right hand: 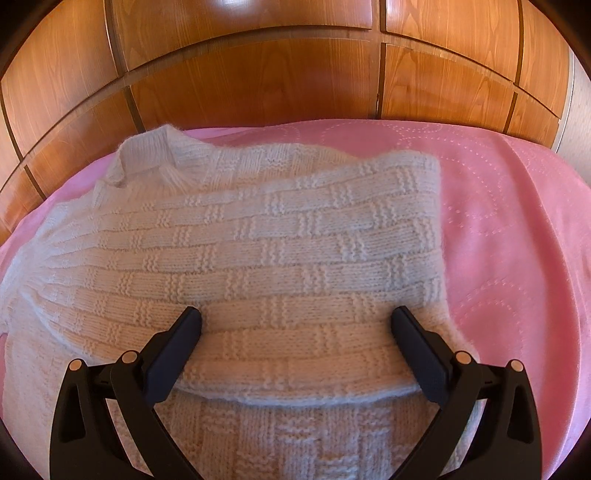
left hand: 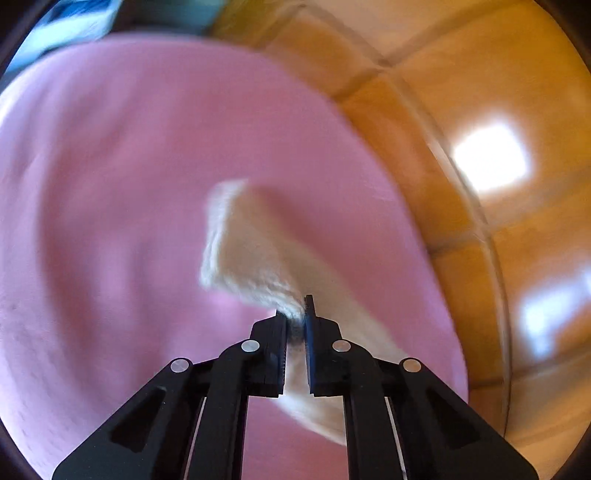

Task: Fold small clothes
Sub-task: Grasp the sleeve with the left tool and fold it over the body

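Note:
A cream knitted sweater (right hand: 280, 251) lies on the pink bedspread (right hand: 509, 236), its collar at the far left and one part folded over the body. My right gripper (right hand: 295, 317) stands open just above the folded layer, with a finger on either side of the knit. In the blurred left wrist view my left gripper (left hand: 295, 314) is shut on a strip of the cream sweater (left hand: 251, 254), likely a sleeve. The strip hangs from the pads and trails over the bedspread (left hand: 110, 184).
Glossy wooden wardrobe panels (right hand: 258, 74) rise behind the bed's far edge, and wood panels (left hand: 480, 184) fill the right of the left wrist view. Bare bedspread lies to the right of the sweater. A blue-white object (left hand: 66, 26) shows at the top left, blurred.

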A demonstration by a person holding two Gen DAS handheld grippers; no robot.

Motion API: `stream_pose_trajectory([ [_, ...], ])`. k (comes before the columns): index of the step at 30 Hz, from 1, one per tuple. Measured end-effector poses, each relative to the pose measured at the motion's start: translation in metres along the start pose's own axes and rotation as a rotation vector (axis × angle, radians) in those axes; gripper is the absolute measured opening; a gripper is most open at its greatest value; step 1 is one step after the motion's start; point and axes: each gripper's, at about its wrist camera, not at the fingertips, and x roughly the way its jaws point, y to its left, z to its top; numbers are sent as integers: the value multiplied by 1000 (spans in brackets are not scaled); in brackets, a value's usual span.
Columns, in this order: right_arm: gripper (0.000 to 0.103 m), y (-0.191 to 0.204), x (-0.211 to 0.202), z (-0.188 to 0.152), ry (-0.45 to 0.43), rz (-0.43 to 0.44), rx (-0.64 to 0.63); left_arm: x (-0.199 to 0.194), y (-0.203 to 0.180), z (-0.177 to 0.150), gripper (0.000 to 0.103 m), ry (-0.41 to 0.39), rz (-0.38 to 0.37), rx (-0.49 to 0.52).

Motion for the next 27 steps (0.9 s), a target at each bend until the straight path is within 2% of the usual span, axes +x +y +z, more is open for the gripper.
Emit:
stream_pose_trajectory([
  [3,101,0,0,1,1,1,-2,-9,-59,-28,7,19,-110,159],
  [8,101,0,2,2,-1,8,1,-13,-160,-113,7,128,-320,403],
  [11,101,-3,1,3,-3,13,5,-3,-209,-178,7,216,-403,534],
  [14,101,-8,0,3,-6,21,12,12,-239,-239,7,309,-439,632],
  [16,101,-11,0,3,-7,25,16,19,-246,-272,11,368,-429,702],
  [18,101,-14,-1,3,-9,28,20,22,-248,-299,48,389,-395,787],
  [19,101,-16,-1,3,-11,32,23,20,-247,-308,53,369,-387,825],
  [23,101,-21,-3,4,-13,41,32,4,-230,-323,54,298,-324,963],
  [27,101,-22,-7,5,-12,31,29,-7,-190,-314,54,236,-248,939],
])
